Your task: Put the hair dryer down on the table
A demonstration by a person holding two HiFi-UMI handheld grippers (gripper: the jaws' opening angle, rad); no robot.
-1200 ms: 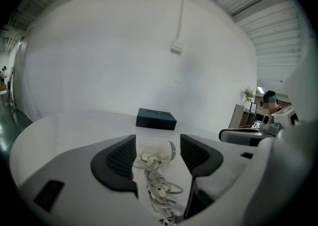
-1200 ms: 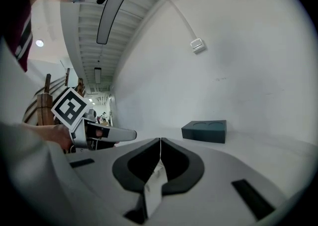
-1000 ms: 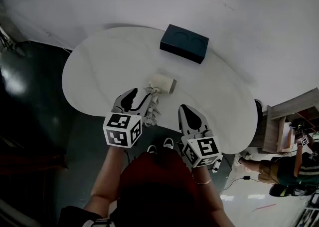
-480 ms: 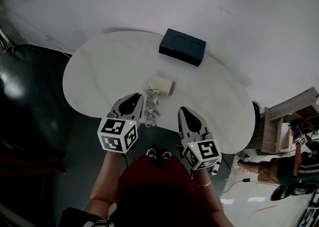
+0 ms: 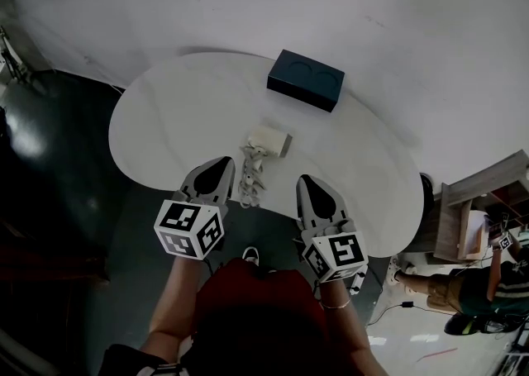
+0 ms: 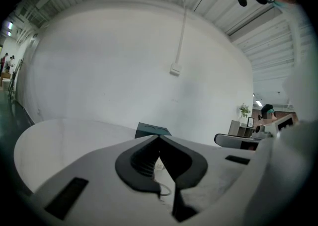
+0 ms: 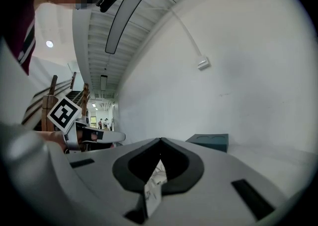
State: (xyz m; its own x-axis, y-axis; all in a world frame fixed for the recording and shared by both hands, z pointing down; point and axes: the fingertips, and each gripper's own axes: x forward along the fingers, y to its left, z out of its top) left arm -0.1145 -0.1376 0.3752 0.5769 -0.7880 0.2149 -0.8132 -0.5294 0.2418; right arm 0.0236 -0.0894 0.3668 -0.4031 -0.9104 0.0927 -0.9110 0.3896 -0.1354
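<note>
The cream hair dryer [image 5: 270, 140] lies on the white table [image 5: 182, 110], and its coiled white cord [image 5: 251, 178] trails toward the near edge. Neither gripper touches it. My left gripper [image 5: 219, 164] hovers just left of the cord, its jaws shut with nothing between them [image 6: 159, 136]. My right gripper [image 5: 307, 179] is right of the cord, jaws together and holding nothing [image 7: 160, 140]. In the right gripper view a bit of white cord with a paper tag [image 7: 150, 190] shows through the gap behind the tips.
A dark teal box [image 5: 306, 79] stands at the table's far side, also in the gripper views as the box [image 6: 153, 129] and the box [image 7: 208, 141]. A white wall rises behind. Dark floor lies to the left, a wooden shelf [image 5: 475, 201] and a person [image 5: 483, 287] at right.
The left gripper's jaws went from open beside the cord to shut, and it drew back toward me and slightly left. The hair dryer and right gripper stayed put.
</note>
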